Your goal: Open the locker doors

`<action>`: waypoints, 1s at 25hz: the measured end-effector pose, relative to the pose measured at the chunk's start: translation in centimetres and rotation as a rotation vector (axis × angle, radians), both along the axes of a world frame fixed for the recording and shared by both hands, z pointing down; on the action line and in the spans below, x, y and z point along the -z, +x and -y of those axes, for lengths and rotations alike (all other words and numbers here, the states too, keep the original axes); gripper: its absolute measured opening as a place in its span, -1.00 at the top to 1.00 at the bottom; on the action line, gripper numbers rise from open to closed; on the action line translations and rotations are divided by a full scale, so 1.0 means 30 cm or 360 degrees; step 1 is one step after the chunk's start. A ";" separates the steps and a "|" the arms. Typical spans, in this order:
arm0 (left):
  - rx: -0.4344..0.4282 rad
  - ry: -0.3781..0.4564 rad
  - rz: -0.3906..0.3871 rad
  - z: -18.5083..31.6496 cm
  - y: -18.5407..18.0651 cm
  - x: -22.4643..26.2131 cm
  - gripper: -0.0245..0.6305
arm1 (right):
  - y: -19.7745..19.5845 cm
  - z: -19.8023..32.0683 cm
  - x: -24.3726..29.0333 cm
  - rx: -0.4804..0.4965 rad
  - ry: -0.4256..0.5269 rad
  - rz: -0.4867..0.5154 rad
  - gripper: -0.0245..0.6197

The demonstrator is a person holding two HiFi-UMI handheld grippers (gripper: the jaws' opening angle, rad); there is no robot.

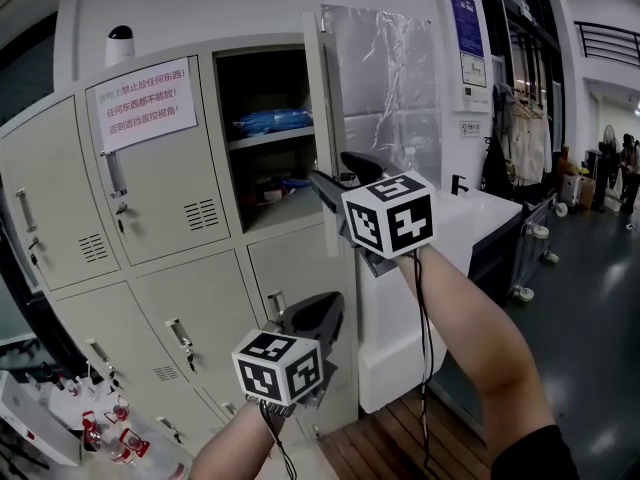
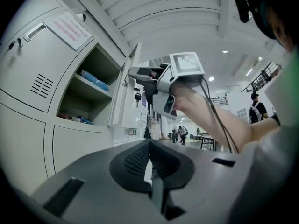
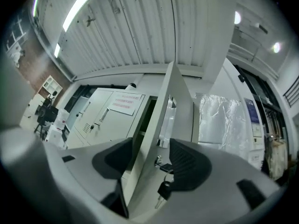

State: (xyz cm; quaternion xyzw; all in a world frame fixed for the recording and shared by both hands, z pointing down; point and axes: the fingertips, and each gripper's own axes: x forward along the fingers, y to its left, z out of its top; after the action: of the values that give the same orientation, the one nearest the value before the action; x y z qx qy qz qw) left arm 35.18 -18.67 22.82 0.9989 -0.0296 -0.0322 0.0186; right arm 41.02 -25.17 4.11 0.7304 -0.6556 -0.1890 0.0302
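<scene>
In front of the grey lockers (image 1: 150, 268), seen from the head view, the right gripper (image 1: 335, 173) is reaching up to the free edge of the open locker door (image 1: 318, 88), its jaws sitting either side of that edge. Beyond the jaws the open compartment (image 1: 265, 138) is showing a blue packet (image 1: 270, 121) on its shelf. The left gripper (image 1: 318, 313) is hanging lower, its jaws pointing at the closed doors below.

In the left gripper view, the left gripper (image 2: 150, 143) is keeping its jaws together with nothing between them. Above and ahead of them the right gripper (image 2: 136, 73) is standing at the door (image 2: 125, 92), and a key (image 2: 137, 96) is dangling just under it.

In the right gripper view, the right gripper (image 3: 149, 157) is holding its jaws wide apart, with the door (image 3: 161, 125) standing edge-on between them. The ribbed pad (image 3: 189, 164) on the right is lying close beside the lock (image 3: 159, 161). A key (image 3: 163, 189) is hanging below it, while the other pad (image 3: 117, 157) is standing clear of the door's outer face
</scene>
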 end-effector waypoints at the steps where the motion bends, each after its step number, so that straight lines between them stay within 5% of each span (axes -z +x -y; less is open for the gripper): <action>1: 0.0004 0.0001 -0.0001 -0.003 -0.002 0.000 0.92 | 0.002 0.009 -0.002 -0.0032 0.0000 -0.0014 0.15; 13: 0.0083 0.0025 0.0006 -0.008 -0.020 0.013 0.92 | 0.047 0.028 -0.046 -0.0066 -0.0046 -0.0035 0.29; 25: 0.0051 0.0051 0.0040 -0.119 0.019 -0.006 0.92 | 0.273 -0.159 -0.058 -0.0171 -0.0021 0.0177 0.55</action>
State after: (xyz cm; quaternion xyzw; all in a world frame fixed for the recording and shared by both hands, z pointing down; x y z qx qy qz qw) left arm 35.76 -15.12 22.99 0.9988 -0.0454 -0.0205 0.0017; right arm 49.22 -20.41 5.84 0.7737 -0.6174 -0.1419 0.0086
